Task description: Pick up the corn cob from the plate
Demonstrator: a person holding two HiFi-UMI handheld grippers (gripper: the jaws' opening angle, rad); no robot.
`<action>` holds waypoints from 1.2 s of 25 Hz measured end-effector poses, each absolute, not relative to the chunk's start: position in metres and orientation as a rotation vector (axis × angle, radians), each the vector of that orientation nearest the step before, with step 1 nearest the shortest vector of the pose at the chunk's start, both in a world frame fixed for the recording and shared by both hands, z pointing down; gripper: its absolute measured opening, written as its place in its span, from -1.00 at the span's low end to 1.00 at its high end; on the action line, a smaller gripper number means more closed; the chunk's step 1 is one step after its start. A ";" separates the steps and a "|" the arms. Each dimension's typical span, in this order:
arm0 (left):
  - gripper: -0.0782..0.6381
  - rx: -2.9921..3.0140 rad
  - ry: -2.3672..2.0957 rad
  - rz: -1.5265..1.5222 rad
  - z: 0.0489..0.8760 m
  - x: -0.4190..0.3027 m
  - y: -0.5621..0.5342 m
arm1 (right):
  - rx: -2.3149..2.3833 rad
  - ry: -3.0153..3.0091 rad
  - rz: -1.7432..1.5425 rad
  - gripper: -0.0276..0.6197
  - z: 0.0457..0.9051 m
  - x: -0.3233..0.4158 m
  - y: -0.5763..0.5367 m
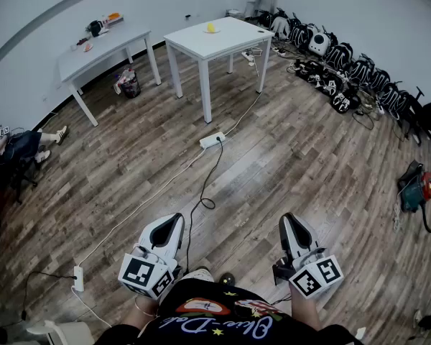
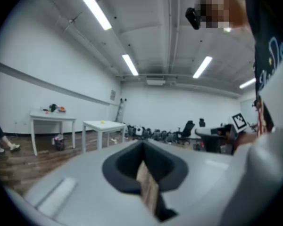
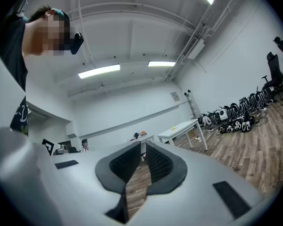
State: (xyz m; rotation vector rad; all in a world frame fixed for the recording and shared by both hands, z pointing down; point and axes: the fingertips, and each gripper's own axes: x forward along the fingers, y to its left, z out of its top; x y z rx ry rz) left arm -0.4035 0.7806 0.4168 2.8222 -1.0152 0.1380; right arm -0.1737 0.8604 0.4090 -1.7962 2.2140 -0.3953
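The left tool (image 1: 171, 225) and the right tool (image 1: 291, 225) hang low at the person's waist. Each has its jaws pressed together with nothing between them, probably because nothing is within reach yet. The corn cob (image 1: 211, 27) shows as a small yellow speck at about twelve o'clock, well apart from both tools, on the white desk (image 1: 233, 40). It seems to rest on a plate (image 1: 205, 30), though that is too small to confirm. A power strip (image 1: 212, 140) lies on the floor between the person and the desk, so the walk over calls for care.
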 end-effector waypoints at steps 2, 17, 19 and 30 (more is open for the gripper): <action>-0.79 2.828 -1.032 0.113 0.416 -0.396 0.775 | -1.796 2.235 -0.381 -0.86 0.412 -0.165 0.854; -0.79 2.983 -0.970 0.084 0.411 -0.292 0.613 | -1.777 2.278 -0.297 -0.86 0.405 -0.100 0.687; -0.79 2.991 -0.921 0.071 0.409 -0.271 0.563 | -1.789 2.265 -0.302 -0.86 0.400 -0.086 0.639; -0.79 2.957 -0.786 -0.032 0.396 -0.183 0.361 | -1.919 2.179 -0.252 -0.86 0.376 0.003 0.452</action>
